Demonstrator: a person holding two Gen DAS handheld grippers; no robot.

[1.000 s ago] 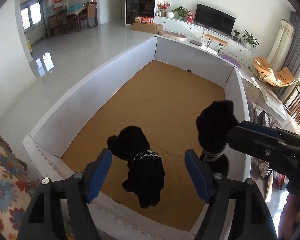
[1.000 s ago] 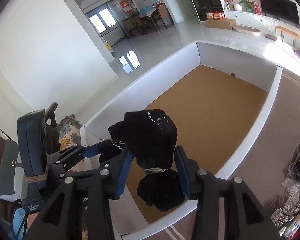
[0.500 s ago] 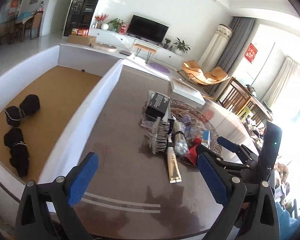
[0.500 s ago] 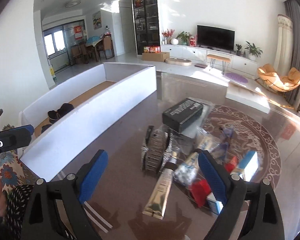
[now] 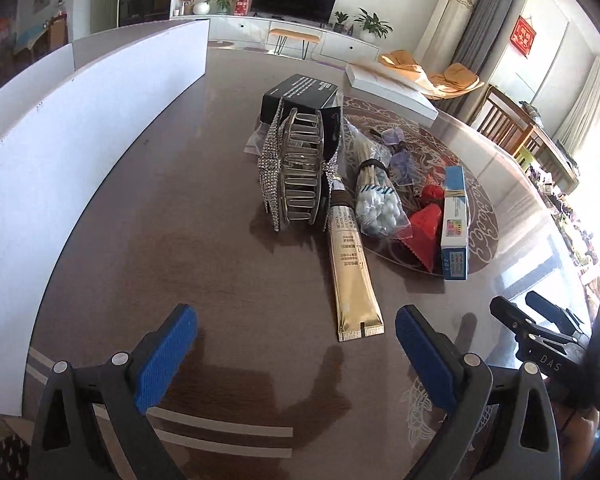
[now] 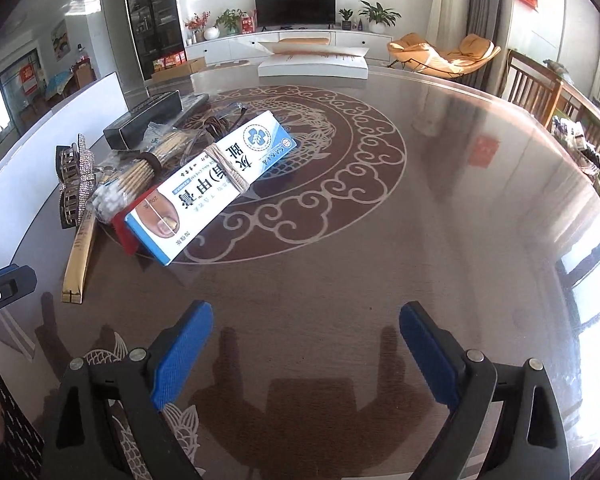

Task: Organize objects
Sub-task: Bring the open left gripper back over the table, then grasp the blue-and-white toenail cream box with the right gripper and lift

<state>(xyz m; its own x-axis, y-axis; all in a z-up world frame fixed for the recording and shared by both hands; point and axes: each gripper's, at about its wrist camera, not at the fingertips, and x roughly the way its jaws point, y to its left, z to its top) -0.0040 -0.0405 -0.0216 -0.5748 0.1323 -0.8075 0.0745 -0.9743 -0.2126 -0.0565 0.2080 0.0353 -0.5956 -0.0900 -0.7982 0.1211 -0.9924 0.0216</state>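
A pile of objects lies on the brown table: a gold tube (image 5: 350, 268), a rhinestone hair clip (image 5: 298, 168), a bag of cotton swabs (image 5: 378, 196), a blue-and-white box (image 5: 454, 220), a red packet (image 5: 424, 224) and a black box (image 5: 300, 94). My left gripper (image 5: 296, 354) is open and empty, above the table short of the gold tube. My right gripper (image 6: 306, 350) is open and empty, to the right of the pile; the blue-and-white box (image 6: 208, 184) and gold tube (image 6: 78, 256) lie ahead-left of it.
A white-walled box (image 5: 80, 120) stands along the table's left side. A flat white box (image 6: 314, 62) lies at the table's far edge. Wooden chairs (image 5: 508, 120) stand at the right. The right gripper's body (image 5: 556, 356) shows low at the right in the left wrist view.
Both grippers have swung away from the white box, where two black items were left, to the pile on the table. Both are now open and empty and closer to the pile.
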